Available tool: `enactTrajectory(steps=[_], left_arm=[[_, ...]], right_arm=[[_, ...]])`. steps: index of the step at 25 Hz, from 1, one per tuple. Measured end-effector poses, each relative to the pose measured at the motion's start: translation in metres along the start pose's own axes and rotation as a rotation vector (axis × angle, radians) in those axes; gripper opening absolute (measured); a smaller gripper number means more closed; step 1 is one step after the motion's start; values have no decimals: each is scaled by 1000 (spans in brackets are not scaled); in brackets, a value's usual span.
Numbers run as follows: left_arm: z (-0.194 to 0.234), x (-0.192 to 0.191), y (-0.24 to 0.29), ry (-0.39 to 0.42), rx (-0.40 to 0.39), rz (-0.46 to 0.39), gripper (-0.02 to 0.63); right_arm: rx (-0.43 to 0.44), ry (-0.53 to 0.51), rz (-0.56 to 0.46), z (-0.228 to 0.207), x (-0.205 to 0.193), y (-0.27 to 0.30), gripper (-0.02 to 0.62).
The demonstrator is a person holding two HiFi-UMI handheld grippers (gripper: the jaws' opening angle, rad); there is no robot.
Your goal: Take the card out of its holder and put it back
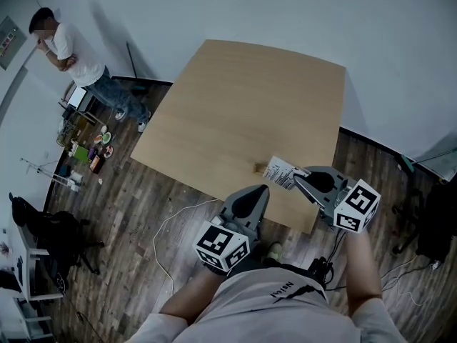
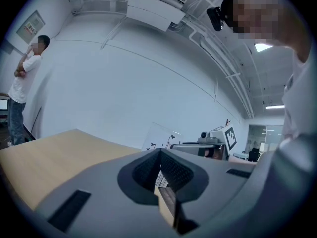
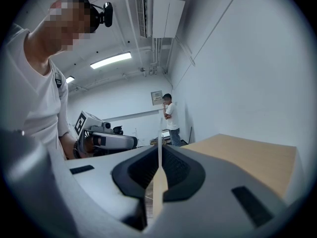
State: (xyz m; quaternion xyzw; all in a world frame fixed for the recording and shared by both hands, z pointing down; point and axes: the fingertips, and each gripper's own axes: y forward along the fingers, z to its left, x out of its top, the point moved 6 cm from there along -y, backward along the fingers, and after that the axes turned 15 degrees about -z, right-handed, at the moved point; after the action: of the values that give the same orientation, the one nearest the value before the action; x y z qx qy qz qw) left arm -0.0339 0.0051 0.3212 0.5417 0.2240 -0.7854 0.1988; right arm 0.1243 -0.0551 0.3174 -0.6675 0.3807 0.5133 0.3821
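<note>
A pale wooden table [image 1: 235, 106] stands on a dark plank floor [image 1: 143, 213]. The person holds both tongs over the near edge of the table.

The right tongs [image 1: 298, 178] are closed on the card [image 1: 280, 171]. The card is white with small print on it. It sticks out of the tips toward the left and hangs above the table, close to the edge. In the right gripper view the card stands up straight on its thin edge, pinched between the two dark pads.

The holder [image 1: 258, 167] is a small brown thing that sits on the table. It is just beside the far end of the card. The card is out of the holder. I cannot tell if the two touch.

The left tongs [image 1: 263, 190] are near the right tongs but apart from them. Their tips point toward the holder and do not reach it. In the left gripper view the jaws are pressed together at the front. A tan strip shows in the slit lower down, and I cannot tell what it is. Past the tips, that view shows the card and the right tongs that hold it.

A person in a white shirt [image 1: 68, 48] stands by the wall, well apart from the table.
</note>
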Motion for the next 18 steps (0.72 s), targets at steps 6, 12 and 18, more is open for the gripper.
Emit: enactTrajectory(steps=[6,12,18], left_arm=[[26,-8,-3,-11,38,-4,14],[57,-23,3,-10,53,12,14],[102,-36,13,4,71,29,14]], right_arm=[[-11,19,4,-20,-15,7,26],[-9,17,24,-49,-41,20,26],[34,6,51,-78,-74,53,26]])
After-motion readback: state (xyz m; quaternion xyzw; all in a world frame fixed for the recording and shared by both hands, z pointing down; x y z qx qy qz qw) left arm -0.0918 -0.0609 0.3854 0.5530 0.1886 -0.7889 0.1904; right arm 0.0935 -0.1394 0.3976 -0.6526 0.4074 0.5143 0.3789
